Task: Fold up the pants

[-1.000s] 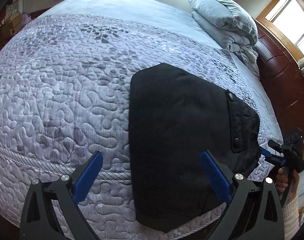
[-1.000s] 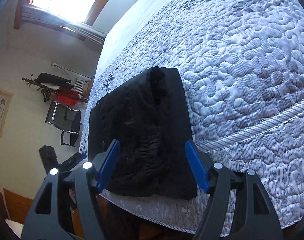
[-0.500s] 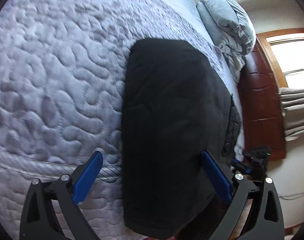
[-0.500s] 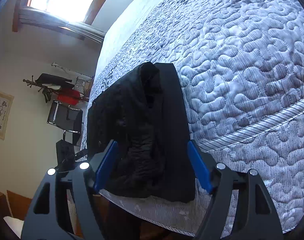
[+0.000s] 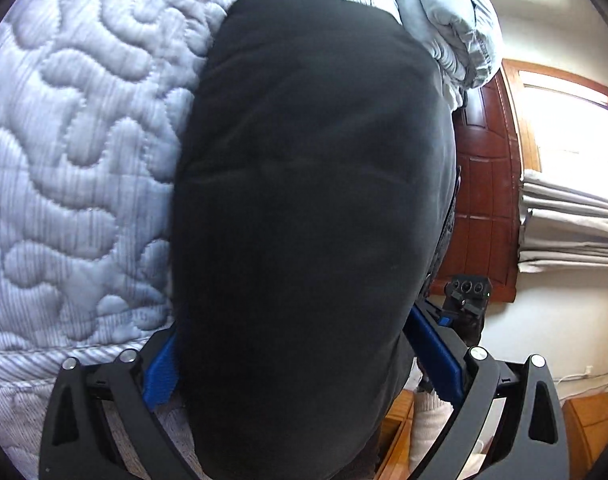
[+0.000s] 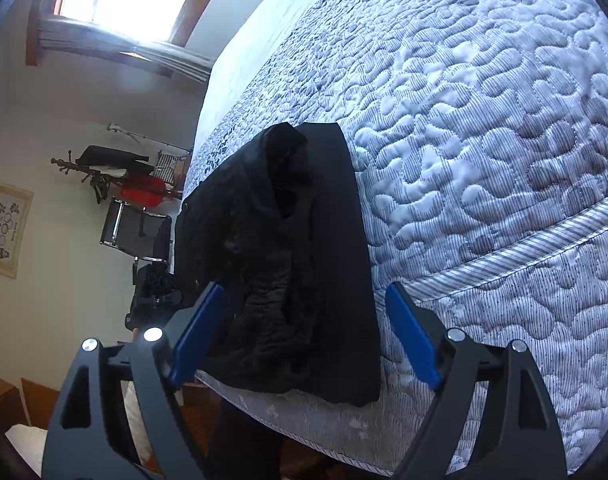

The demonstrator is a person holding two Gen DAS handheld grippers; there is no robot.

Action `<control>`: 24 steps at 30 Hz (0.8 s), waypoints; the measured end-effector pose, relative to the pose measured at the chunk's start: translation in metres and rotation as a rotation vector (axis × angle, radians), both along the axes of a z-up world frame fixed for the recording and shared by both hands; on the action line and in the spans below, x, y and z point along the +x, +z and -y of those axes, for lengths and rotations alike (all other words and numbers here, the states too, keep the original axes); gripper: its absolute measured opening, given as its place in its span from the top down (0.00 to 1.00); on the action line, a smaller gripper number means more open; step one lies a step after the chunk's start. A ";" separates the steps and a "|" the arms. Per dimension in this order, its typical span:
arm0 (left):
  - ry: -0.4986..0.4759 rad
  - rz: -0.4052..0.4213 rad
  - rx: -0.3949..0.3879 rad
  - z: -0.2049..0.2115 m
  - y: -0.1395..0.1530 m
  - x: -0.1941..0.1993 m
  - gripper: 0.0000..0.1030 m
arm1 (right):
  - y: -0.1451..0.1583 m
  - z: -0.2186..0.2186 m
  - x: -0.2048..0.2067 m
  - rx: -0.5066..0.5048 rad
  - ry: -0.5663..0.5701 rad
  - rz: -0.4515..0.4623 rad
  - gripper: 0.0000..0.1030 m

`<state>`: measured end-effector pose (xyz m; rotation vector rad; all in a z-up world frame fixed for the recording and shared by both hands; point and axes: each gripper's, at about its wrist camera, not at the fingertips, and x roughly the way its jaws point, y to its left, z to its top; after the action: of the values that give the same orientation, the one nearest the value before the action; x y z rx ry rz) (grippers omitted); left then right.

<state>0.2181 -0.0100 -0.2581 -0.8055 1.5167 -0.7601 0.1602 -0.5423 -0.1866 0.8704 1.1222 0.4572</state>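
Observation:
Black pants (image 5: 311, 160) lie folded in a long strip at the edge of a quilted bed (image 5: 72, 160). My left gripper (image 5: 292, 322) hangs low over one end of them, open, with the dark cloth filling the gap between its blue pads. In the right wrist view the crumpled waistband end of the pants (image 6: 315, 220) lies between the fingers of my right gripper (image 6: 304, 286). Its jaws are opening and the pads stand clear of the cloth on both sides. The right gripper's body (image 5: 463, 296) shows past the pants' far end.
A folded pale duvet (image 5: 451, 12) lies at the head of the bed by a wooden headboard (image 5: 487, 184). A chair (image 6: 140, 232) and a coat rack (image 6: 120, 168) stand against the wall beyond the bed. The mattress edge (image 6: 503, 248) runs under both grippers.
My left gripper has sunk and tipped toward the pants, which now fill its view. The right gripper's jaws have widened while it stayed in place.

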 end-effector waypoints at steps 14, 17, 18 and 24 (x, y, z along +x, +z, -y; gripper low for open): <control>-0.065 -0.031 0.000 0.010 0.000 0.008 0.04 | -0.042 -0.005 0.008 0.114 0.079 -0.083 0.10; -0.057 -0.039 -0.003 0.017 -0.001 0.011 0.04 | -0.051 -0.005 0.008 0.161 0.076 -0.089 0.09; -0.054 -0.041 -0.003 0.018 -0.002 0.011 0.04 | -0.053 -0.006 0.009 0.170 0.082 -0.087 0.09; -0.051 -0.063 -0.021 0.025 -0.006 0.012 0.04 | -0.057 -0.014 0.021 0.191 0.152 -0.079 0.06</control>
<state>0.2300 -0.0345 -0.2644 -0.8161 1.5931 -0.7961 0.1815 -0.5286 -0.2433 0.9802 1.2363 0.6692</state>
